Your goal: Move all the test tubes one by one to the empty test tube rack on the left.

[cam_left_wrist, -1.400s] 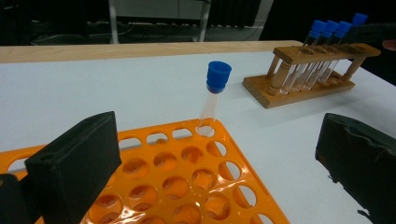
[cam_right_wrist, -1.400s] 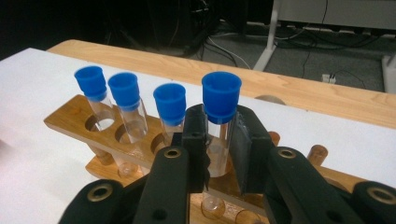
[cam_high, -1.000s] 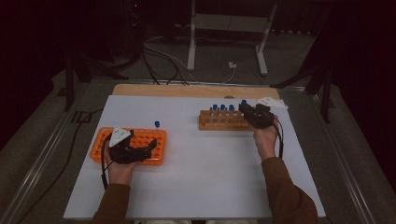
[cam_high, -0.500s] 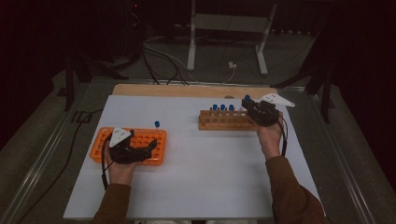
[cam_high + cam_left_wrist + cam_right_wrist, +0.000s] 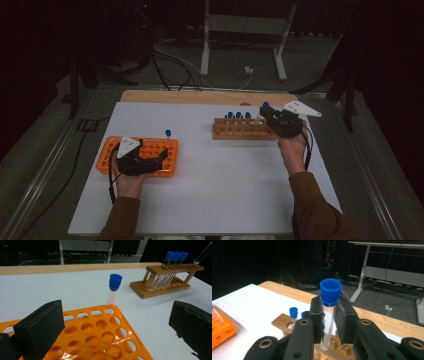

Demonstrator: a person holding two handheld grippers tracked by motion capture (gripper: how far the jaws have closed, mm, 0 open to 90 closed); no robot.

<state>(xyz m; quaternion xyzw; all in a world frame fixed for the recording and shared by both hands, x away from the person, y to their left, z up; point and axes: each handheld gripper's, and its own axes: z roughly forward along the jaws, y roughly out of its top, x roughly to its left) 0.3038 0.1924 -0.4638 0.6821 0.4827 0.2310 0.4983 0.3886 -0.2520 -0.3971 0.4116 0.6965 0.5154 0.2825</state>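
Observation:
My right gripper [image 5: 329, 322] is shut on a clear test tube with a blue cap [image 5: 330, 293], held upright just above the right end of the wooden rack [image 5: 240, 131]. In the high view that gripper [image 5: 267, 114] hangs over the rack's right end, and three blue-capped tubes [image 5: 238, 116] stand in the rack. My left gripper [image 5: 159, 157] rests open over the orange rack [image 5: 170, 145]. Its jaws stand wide apart in the left gripper view, either side of the orange rack [image 5: 100, 337]. One blue-capped tube [image 5: 113, 291] stands in a far corner hole of that rack.
A white sheet [image 5: 210, 190] covers the table, with a bare wooden strip [image 5: 200, 96] along the far edge. Beyond it stand a white table frame [image 5: 240, 30] and loose cables [image 5: 170, 60] on a dark floor.
My right gripper has lifted the blue-capped tube up out of the wooden rack and drifted slightly right. The left gripper has stayed put.

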